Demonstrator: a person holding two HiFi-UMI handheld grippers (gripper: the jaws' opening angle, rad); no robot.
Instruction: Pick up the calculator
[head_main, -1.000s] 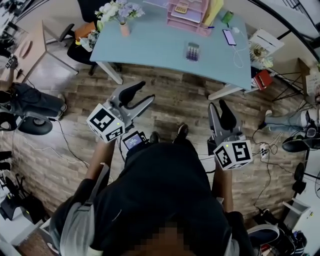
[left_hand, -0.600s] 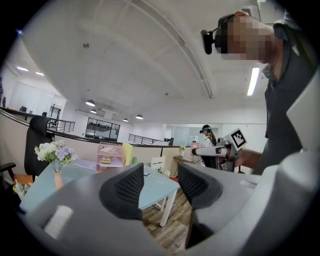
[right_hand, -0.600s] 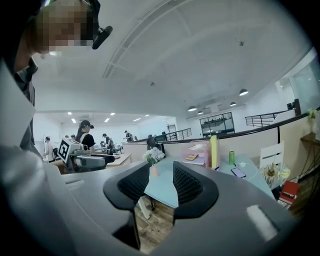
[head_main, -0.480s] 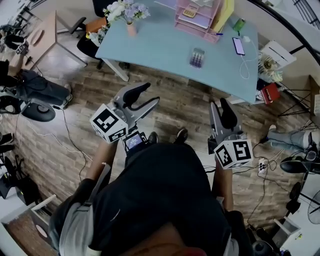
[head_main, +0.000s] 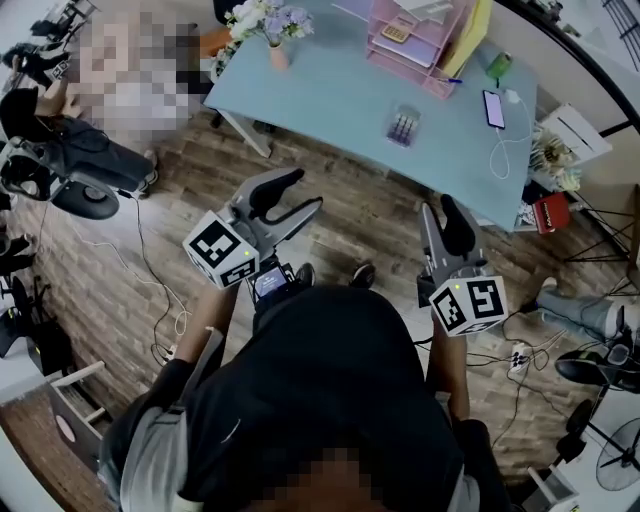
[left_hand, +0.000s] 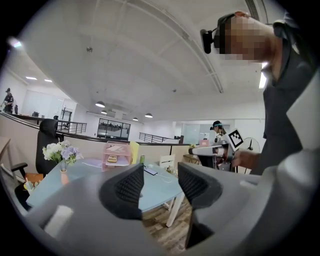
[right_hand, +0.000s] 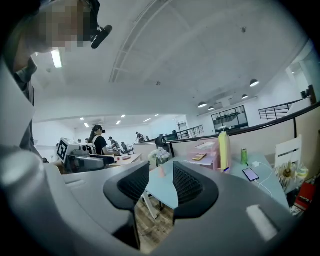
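The calculator (head_main: 402, 127), a small grey one with purple keys, lies flat on the light blue table (head_main: 330, 90) near its front edge. Both grippers are held over the wooden floor, well short of the table. My left gripper (head_main: 310, 190) points up and right toward the table, open and empty. My right gripper (head_main: 435, 205) points straight ahead, its jaws a narrow gap apart with nothing between them. In the left gripper view the left gripper (left_hand: 161, 175) frames the table top. The right gripper view shows the right gripper (right_hand: 161, 172) framing the table's near corner.
On the table stand a pink paper organizer (head_main: 420, 40), a flower vase (head_main: 272, 25), a green bottle (head_main: 498, 66) and a charging phone (head_main: 494, 108). A yellowish calculator-like item (left_hand: 112, 159) lies in the organizer. Cables trail over the floor. A seated person is at left.
The table and calculator have drifted lower and to the right in the head view, so they are nearer. Both grippers keep the same pose and opening.
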